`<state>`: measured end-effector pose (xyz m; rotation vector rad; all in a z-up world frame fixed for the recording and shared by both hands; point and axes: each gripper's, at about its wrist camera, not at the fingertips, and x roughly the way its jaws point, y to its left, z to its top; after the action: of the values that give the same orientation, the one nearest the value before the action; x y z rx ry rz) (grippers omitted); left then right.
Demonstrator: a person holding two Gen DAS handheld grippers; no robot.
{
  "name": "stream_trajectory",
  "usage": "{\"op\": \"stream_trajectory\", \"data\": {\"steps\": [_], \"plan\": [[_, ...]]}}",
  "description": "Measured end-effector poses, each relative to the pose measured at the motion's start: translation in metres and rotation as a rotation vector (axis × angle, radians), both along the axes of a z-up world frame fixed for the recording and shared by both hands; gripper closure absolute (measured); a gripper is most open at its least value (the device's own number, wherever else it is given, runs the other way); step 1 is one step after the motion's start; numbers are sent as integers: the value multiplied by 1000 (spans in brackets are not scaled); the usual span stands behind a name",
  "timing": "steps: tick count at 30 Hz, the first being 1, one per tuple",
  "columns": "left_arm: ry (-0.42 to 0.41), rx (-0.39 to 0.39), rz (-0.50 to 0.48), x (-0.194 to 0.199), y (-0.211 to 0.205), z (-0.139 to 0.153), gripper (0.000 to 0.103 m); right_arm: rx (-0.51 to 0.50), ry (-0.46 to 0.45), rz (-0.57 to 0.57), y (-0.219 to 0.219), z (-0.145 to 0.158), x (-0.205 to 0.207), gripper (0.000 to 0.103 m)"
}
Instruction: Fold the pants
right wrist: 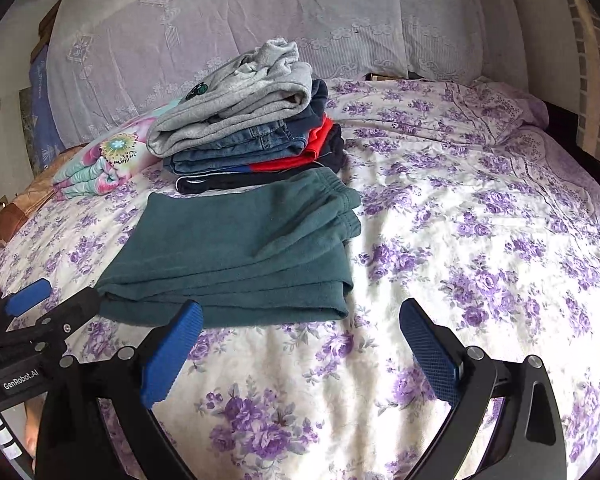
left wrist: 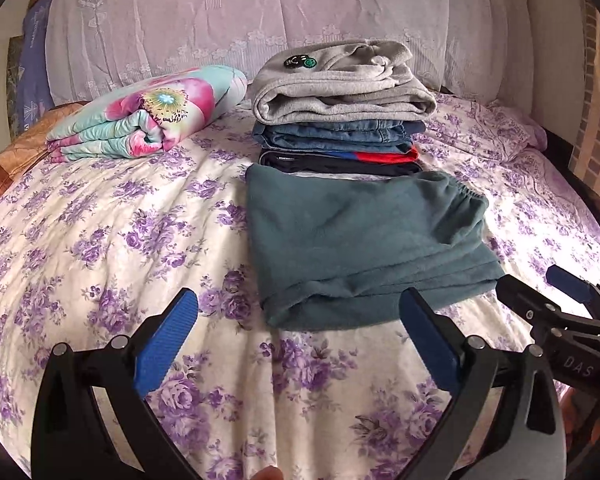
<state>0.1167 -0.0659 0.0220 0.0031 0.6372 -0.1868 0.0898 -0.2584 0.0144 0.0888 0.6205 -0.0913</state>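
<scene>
The teal-green pants [left wrist: 364, 240] lie folded into a flat rectangle on the floral bed sheet, waistband at the far right; they also show in the right wrist view [right wrist: 244, 252]. My left gripper [left wrist: 300, 304] is open and empty, just in front of the pants' near edge. My right gripper [right wrist: 300, 312] is open and empty, at the pants' near right corner. The right gripper shows at the right edge of the left wrist view [left wrist: 540, 280], and the left gripper at the left edge of the right wrist view [right wrist: 56, 292].
A stack of folded clothes [left wrist: 340, 120] with grey sweatpants on top, then jeans and a red garment, stands right behind the pants. A folded floral blanket [left wrist: 148, 116] lies at the back left. Lace-covered pillows [left wrist: 260, 20] line the headboard. A brick wall [left wrist: 596, 128] is at right.
</scene>
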Motion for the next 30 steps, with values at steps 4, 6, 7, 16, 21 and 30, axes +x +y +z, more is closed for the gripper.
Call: {"op": "stream_trajectory", "data": {"steps": [4,6,7,16,21,30], "plan": [[-15,45,-12,-3,-7,1,5,-27,4,13,6,0,0,4],[-34,62,-19,-6,-10,3,5,-36,3,7,6,0,0,4],[-43,69,-23,-8,-12,3,5,-35,5,5,6,0,0,4],[-78,124,-18,-14,-20,4,5,-31,22,-7,5,-2,2,4],[-71,121,-13,-13,-19,3,5,-32,22,-8,5,-2,2,4],[-82,112,57,-10,-2,8,5,-56,-81,48,13,12,-10,4]]}}
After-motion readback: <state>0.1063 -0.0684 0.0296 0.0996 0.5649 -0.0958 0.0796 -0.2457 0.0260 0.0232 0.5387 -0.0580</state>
